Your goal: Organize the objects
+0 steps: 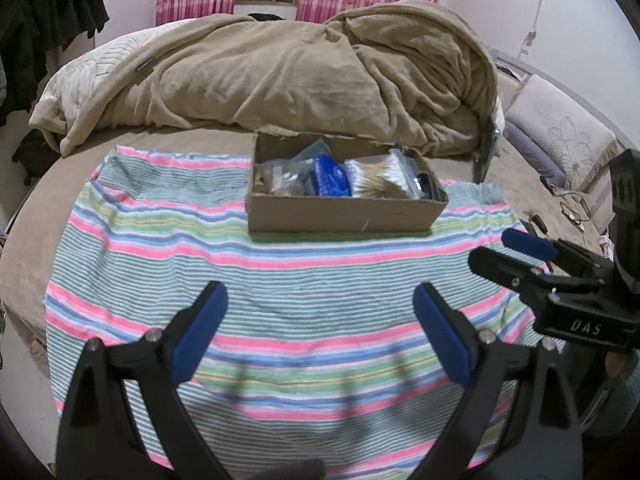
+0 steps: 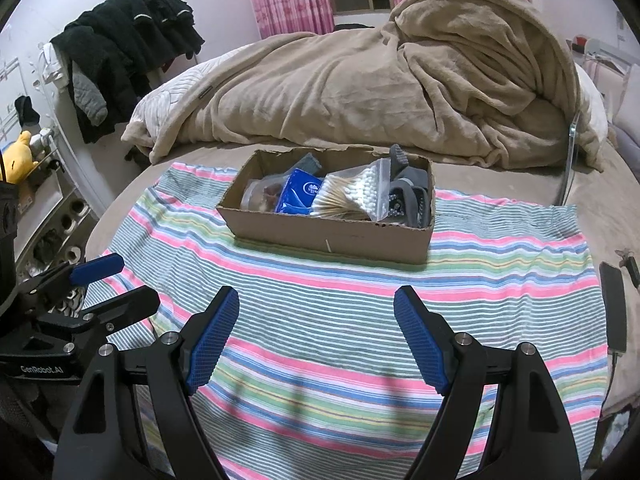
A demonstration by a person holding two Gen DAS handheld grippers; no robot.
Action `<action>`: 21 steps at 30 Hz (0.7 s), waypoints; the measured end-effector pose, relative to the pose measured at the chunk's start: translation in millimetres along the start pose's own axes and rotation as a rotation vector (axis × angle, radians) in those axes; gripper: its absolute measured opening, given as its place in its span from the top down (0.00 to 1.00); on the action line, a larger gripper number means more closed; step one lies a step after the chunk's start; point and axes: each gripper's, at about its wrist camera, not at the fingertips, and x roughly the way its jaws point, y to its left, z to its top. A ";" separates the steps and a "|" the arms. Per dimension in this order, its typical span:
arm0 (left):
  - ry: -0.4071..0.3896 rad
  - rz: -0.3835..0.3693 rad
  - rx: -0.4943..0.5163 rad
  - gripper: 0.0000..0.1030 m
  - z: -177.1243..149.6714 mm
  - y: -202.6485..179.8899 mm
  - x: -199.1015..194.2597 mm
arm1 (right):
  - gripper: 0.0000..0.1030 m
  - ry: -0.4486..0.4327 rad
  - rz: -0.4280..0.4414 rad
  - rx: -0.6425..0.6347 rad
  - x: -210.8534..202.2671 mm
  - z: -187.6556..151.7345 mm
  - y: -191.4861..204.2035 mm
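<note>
The left gripper (image 1: pixel 320 332) is hanging over the striped cloth (image 1: pixel 280 280) with its blue-padded fingers (image 1: pixel 200 332) spread wide, gripping nothing and touching nothing. Just to its right, the right gripper (image 2: pixel 316 336) is hovering over the same cloth, its fingers (image 2: pixel 214 336) also standing well apart and holding nothing. Ahead of both pairs of fingers, well beyond their tips, the cardboard box (image 2: pixel 332 240) is sitting on the cloth, holding a bag of cotton swabs (image 2: pixel 352 196), a blue packet (image 2: pixel 298 194) and other small items. Beyond the box, a tan blanket (image 1: pixel 300 72) is lying heaped on the bed.
</note>
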 end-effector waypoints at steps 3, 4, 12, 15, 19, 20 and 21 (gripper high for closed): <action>-0.004 0.002 -0.003 0.08 0.0 0.0 0.2 | 0.20 0.001 0.000 -0.001 0.1 0.0 0.0; -0.005 0.002 -0.004 0.08 0.2 0.3 0.5 | 0.20 0.001 0.000 -0.001 0.1 0.0 0.1; -0.002 0.007 -0.012 0.08 2.4 4.5 3.2 | 0.20 0.005 -0.005 0.003 0.4 1.4 -4.4; -0.001 0.008 -0.012 0.08 2.9 5.1 4.0 | 0.20 0.005 -0.006 0.004 1.1 1.8 -5.8; -0.001 0.006 -0.012 0.08 2.9 5.4 4.1 | 0.20 0.005 -0.007 0.003 1.0 1.8 -5.7; -0.002 0.007 -0.012 0.08 2.8 5.3 4.1 | 0.20 0.005 -0.007 0.004 1.0 1.8 -5.8; -0.002 0.008 -0.012 0.08 2.8 5.3 4.2 | 0.20 0.005 -0.007 0.004 1.0 1.8 -6.1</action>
